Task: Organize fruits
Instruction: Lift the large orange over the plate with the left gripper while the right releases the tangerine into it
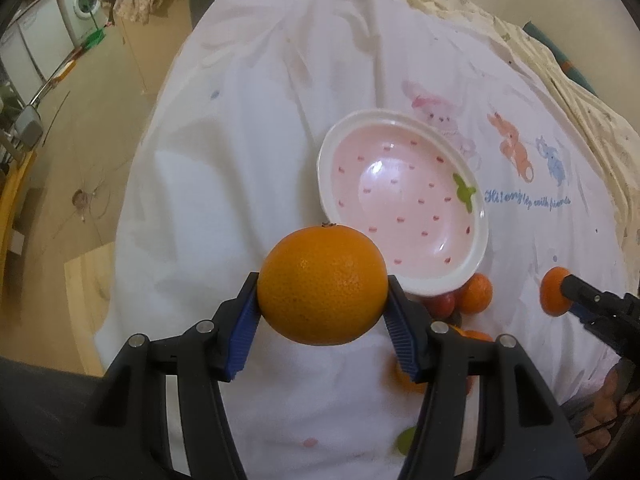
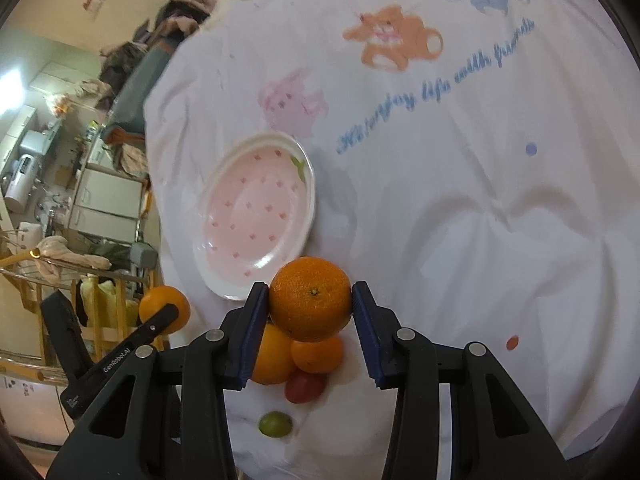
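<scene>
My left gripper (image 1: 322, 284) is shut on a large orange (image 1: 320, 260), held above the white cloth just in front of the pink dotted plate (image 1: 332, 148). In the right wrist view my right gripper (image 2: 311, 292) is shut on a smaller orange (image 2: 311, 312), held over a cluster of fruit: two oranges (image 2: 272, 360), a red grape (image 2: 304, 388) and a green grape (image 2: 275, 424). The plate (image 2: 208, 208) lies up and left of it and holds nothing. Each gripper shows in the other's view with its fruit: the right gripper (image 1: 560, 292) and the left gripper (image 2: 168, 312).
A white cloth (image 1: 260, 140) printed with cartoon animals and blue lettering covers the surface and drops off at its left edge. Beyond it are the floor, a washing machine (image 1: 86, 0), shelves and clutter (image 2: 100, 200). A hand (image 1: 608, 412) shows at the lower right.
</scene>
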The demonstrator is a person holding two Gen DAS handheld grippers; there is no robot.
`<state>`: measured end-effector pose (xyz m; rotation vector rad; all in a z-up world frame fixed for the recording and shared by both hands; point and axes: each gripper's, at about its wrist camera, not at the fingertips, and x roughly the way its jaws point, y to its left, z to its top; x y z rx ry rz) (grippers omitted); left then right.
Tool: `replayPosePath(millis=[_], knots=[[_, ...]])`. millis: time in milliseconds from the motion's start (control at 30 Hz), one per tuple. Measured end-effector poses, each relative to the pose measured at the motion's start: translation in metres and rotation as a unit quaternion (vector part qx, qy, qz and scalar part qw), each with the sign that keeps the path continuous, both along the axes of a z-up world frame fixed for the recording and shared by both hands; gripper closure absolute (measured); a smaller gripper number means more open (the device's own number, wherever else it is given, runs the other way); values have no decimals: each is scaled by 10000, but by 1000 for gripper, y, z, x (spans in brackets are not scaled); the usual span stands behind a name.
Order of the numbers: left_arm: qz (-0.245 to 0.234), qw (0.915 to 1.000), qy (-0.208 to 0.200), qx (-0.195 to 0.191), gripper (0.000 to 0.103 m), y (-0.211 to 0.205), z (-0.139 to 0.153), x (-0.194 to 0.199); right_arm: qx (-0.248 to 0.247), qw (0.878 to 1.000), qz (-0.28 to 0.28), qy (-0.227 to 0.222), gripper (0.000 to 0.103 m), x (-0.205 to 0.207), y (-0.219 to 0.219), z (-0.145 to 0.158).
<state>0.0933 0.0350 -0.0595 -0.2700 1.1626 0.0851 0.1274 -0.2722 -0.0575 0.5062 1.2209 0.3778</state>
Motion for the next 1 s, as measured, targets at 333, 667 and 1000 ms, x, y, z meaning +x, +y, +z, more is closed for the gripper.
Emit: replayPosePath(millis=[333, 667, 1000], knots=[[-153, 9998, -79, 139, 48, -5, 16, 40, 7, 9986, 190, -487, 58, 29, 15, 20], [-472, 9981, -212, 327, 48, -18, 20, 95, -122, 9978, 346, -557, 58, 67, 25, 12], [-567, 9976, -175, 349, 48, -21, 4, 123, -263, 9958, 692, -536, 58, 110, 56, -10]])
